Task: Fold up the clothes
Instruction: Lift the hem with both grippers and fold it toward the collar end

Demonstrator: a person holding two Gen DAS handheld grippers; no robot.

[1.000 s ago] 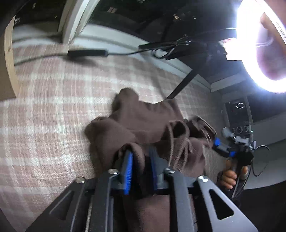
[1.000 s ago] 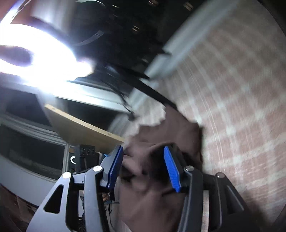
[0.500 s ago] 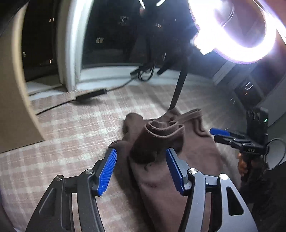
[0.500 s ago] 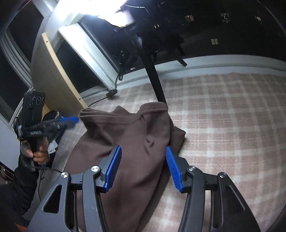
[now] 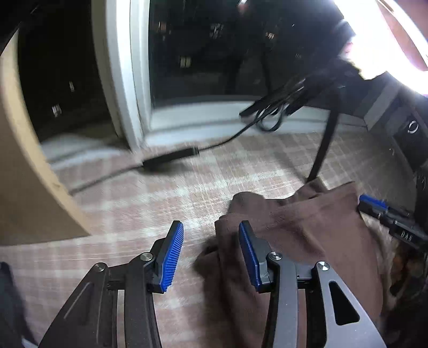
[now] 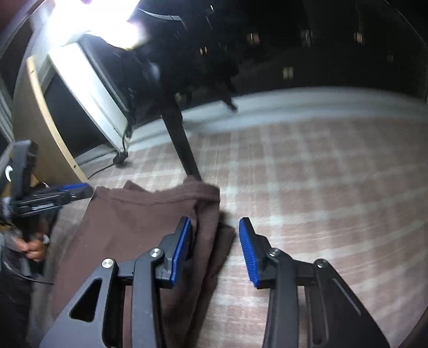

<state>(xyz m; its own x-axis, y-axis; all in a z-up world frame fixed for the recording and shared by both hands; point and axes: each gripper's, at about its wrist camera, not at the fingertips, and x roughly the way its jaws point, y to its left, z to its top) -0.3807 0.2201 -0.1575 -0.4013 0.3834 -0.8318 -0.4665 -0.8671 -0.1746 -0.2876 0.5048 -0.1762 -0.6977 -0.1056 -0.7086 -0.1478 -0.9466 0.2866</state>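
Nearest in the left wrist view, the left gripper (image 5: 211, 235) points down at the plaid cloth (image 5: 133, 203) that covers the surface. Its jaws are part open and closing. Its blue pads (image 5: 171, 257) have nothing pressed between them: the gap shows mostly plaid, with the left edge of the brown garment (image 5: 294, 230) just reaching into it. The right-hand pad sits over that edge of the garment, and whether it touches the fabric cannot be told.

In the right wrist view, the right gripper (image 6: 214, 235) is likewise part open and closing. Its left pad lies over the right border of the garment (image 6: 133, 222), whose edge reaches into the gap, while the other pad stands over bare plaid (image 6: 321, 187). Neither pad is seen pressing the fabric, so nothing is gripped.

The garment lies flat on the plaid between the two grippers, spread wide, with a thicker bunched roll along its far edge and a doubled layer along its right border. Each gripper shows at the side of the other's view, the left one (image 6: 77, 190) held in a hand (image 6: 33, 247) beside the garment's left edge.

Just behind the garment a black stand leg (image 6: 184, 150) comes down to the plaid. Farther off lie a black cable and plug (image 5: 171, 159), a wooden board (image 5: 24, 171) on the left, then a white window frame (image 5: 125, 80) with dark glass. A very bright lamp (image 6: 93, 21) glares above.
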